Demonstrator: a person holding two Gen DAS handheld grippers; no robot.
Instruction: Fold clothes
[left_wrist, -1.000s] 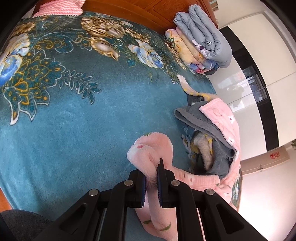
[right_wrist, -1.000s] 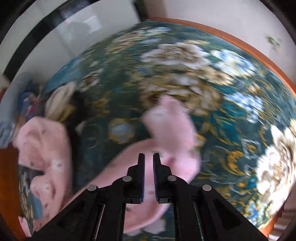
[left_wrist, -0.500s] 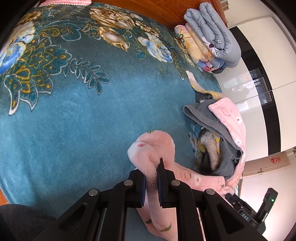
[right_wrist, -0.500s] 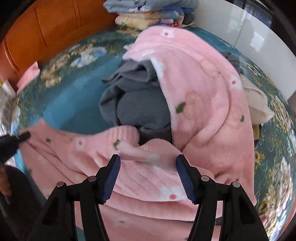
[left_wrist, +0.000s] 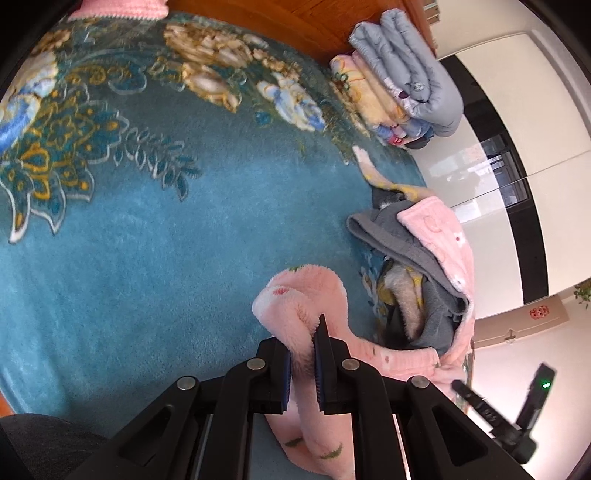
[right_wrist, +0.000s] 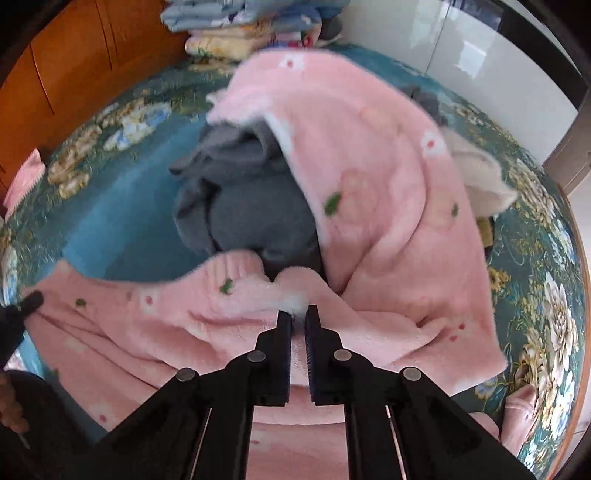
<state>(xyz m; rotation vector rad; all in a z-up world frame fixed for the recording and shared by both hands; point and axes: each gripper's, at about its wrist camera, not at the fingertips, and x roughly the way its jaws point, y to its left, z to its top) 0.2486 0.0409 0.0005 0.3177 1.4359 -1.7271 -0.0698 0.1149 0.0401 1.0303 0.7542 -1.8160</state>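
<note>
on the blue floral blanket (left_wrist: 155, 258), left gripper (left_wrist: 303, 334) and just-closed right gripper (right_wrist: 298, 315) each clamp the pink garment (right_wrist: 369, 177).

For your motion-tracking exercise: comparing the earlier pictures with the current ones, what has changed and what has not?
The right gripper swung from the floral blanket to the clothes pile, opened, then closed on the pink fleece garment. The left gripper stays clamped on its fold of that garment; the grey garment is unmoved.
</note>
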